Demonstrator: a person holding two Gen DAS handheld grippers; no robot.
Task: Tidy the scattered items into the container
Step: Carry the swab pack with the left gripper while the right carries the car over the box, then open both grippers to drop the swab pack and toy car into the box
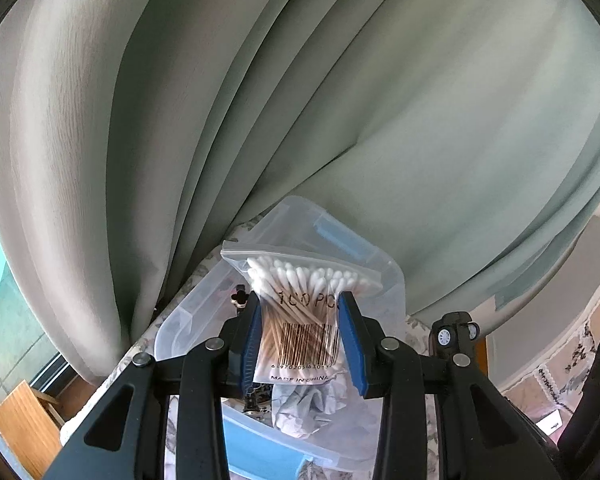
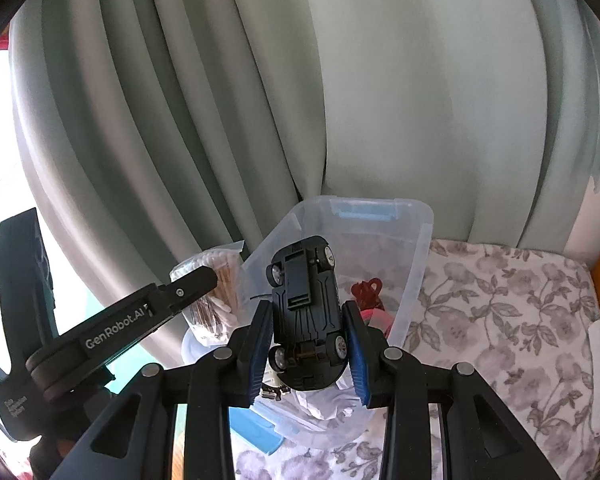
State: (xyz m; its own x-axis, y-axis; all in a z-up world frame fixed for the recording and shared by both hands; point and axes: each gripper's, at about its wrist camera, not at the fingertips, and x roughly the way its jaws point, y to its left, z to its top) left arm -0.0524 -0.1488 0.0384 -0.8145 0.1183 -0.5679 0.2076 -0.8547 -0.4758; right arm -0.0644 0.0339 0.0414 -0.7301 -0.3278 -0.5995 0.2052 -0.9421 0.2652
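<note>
The left gripper (image 1: 302, 340) clamps a bag of cotton swabs (image 1: 304, 312) and the right gripper (image 2: 308, 344) grips an upturned black toy car (image 2: 306, 312), both above the clear plastic container (image 2: 414, 264)

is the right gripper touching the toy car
Touching. The right wrist view shows the right gripper with both blue pads pressed against the sides of the upside-down black toy car.

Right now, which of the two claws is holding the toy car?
The right gripper. It pinches a black toy car, underside up, above the clear plastic box. The left gripper holds a bag of cotton swabs instead.
</note>
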